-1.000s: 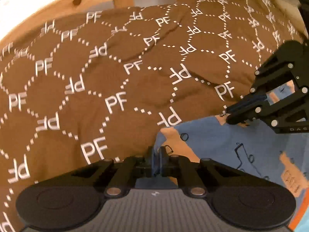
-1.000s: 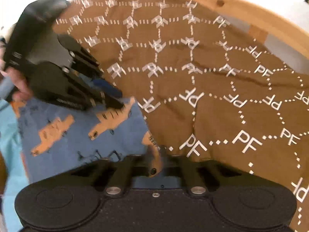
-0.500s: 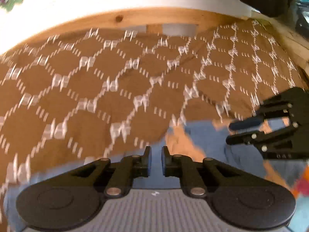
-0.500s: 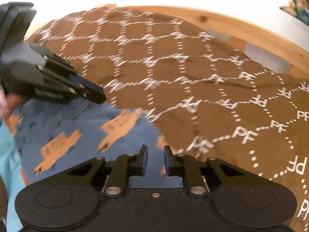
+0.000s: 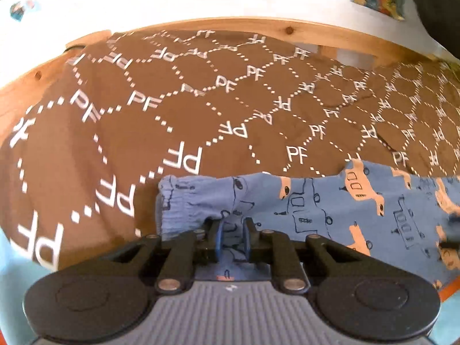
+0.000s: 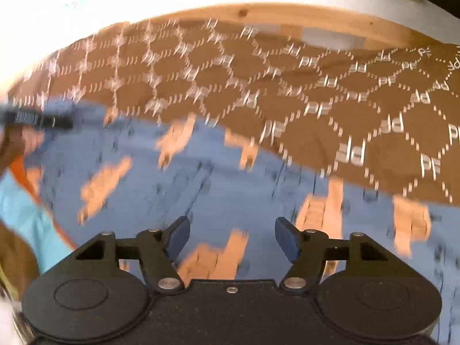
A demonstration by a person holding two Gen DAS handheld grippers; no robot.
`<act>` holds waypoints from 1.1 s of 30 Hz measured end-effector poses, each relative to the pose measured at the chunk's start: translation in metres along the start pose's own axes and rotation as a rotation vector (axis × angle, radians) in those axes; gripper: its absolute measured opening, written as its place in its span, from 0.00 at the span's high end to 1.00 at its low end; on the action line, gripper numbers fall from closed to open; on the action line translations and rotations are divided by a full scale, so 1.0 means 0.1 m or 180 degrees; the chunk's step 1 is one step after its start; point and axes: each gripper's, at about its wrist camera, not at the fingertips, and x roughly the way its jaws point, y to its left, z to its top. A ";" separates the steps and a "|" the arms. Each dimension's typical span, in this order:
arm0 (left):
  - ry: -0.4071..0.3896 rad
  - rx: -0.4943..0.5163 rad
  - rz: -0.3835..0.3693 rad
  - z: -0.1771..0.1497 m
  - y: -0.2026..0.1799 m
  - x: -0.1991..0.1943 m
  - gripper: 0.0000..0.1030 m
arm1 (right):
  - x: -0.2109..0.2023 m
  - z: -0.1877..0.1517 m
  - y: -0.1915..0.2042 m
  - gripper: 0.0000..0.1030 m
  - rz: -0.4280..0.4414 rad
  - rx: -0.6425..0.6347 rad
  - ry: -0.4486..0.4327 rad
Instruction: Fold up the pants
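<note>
The pants (image 5: pixel 330 210) are blue with orange vehicle prints and lie flat on a brown bedspread (image 5: pixel 201 115). In the left wrist view their gathered waistband end (image 5: pixel 178 204) is at the left. My left gripper (image 5: pixel 232 237) is open a little, its fingers just over the near edge of the pants with cloth showing between them. In the right wrist view the pants (image 6: pixel 201 178) fill the lower half, blurred. My right gripper (image 6: pixel 232 238) is wide open and empty above them. The left gripper shows as a dark blurred shape (image 6: pixel 37 119) at the far left.
The brown bedspread with white PF lettering (image 6: pixel 359 120) covers a bed with a wooden frame (image 5: pixel 258 26) along the far side. A white wall is behind. Light blue fabric with an orange edge (image 6: pixel 26 204) lies at the near left of the pants.
Both grippers held pants corners a second ago, then let go. Both have pulled back toward the near edge. The right gripper has opened wide. The pants now lie flat.
</note>
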 end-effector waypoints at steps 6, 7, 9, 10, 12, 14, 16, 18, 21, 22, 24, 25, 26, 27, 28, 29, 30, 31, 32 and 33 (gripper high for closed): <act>-0.0151 0.0252 -0.0075 0.06 -0.38 0.01 0.43 | -0.32 -0.17 -0.18 0.30 -0.0435 0.0500 -0.0154; -0.0070 0.0301 0.0107 0.09 -0.44 0.09 0.43 | -0.33 -0.22 -0.23 0.29 -0.0500 0.0569 -0.0127; 0.0156 0.0314 0.0312 0.12 -0.45 0.28 0.43 | -0.36 -0.31 -0.45 0.31 -0.0634 0.0851 -0.0044; 0.0166 0.0369 0.0331 0.10 -0.45 0.32 0.43 | -0.41 -0.35 -0.54 0.36 -0.0631 0.0989 -0.0063; 0.0161 0.0568 0.0385 0.06 -0.52 0.34 0.40 | -0.55 -0.38 -0.67 0.39 -0.0733 0.1209 -0.0119; 0.0208 0.0795 0.0462 0.04 -0.68 0.32 0.31 | -0.73 -0.41 -0.76 0.25 -0.1037 0.1374 -0.0191; 0.0209 0.0855 0.0484 0.05 -0.84 0.28 0.24 | -0.96 -0.47 -0.91 0.23 -0.1057 0.1631 -0.0387; 0.0115 0.0867 0.0208 0.09 -1.04 0.20 0.21 | -1.21 -0.53 -1.05 0.21 -0.1102 0.1792 -0.0545; 0.0039 0.0845 -0.0203 0.20 -1.41 0.17 0.15 | -1.47 -0.60 -1.23 0.19 -0.1298 0.1996 -0.0738; 0.0034 0.0849 -0.0382 0.27 -1.58 0.18 0.15 | -1.54 -0.64 -1.33 0.19 -0.1324 0.2141 -0.0788; 0.0045 0.0880 -0.0659 0.37 -1.91 0.22 0.15 | -1.62 -0.74 -1.55 0.21 -0.1343 0.2389 -0.0840; 0.0043 0.0907 -0.0784 0.43 -2.08 0.24 0.15 | -1.62 -0.79 -1.63 0.26 -0.1333 0.2496 -0.0835; 0.0032 0.0944 -0.0895 0.50 -2.26 0.25 0.15 | -1.62 -0.84 -1.70 0.29 -0.1290 0.2605 -0.0847; 0.0023 0.0986 -0.0984 0.55 -2.42 0.26 0.15 | -1.63 -0.90 -1.75 0.30 -0.1250 0.2685 -0.0876; 0.0014 0.1043 -0.1072 0.60 -2.60 0.28 0.15 | -1.62 -0.95 -1.79 0.32 -0.1222 0.2765 -0.0907; 0.0000 0.1116 -0.1146 0.65 -2.78 0.29 0.15 | -1.60 -1.00 -1.82 0.37 -0.1196 0.2855 -0.0928; -0.0015 0.1183 -0.1198 0.68 -2.94 0.31 0.15 | -1.57 -1.04 -1.87 0.39 -0.1163 0.2957 -0.0944; -0.0024 0.1252 -0.1250 0.72 -3.10 0.33 0.15 | -1.55 -1.06 -1.91 0.43 -0.1146 0.3034 -0.0952; -0.0031 0.1304 -0.1306 0.75 -3.26 0.38 0.15 | -1.52 -1.08 -1.93 0.44 -0.1137 0.3120 -0.0960; -0.0034 0.1325 -0.1354 0.78 -3.40 0.42 0.15 | -1.51 -1.10 -1.95 0.46 -0.1138 0.3168 -0.0967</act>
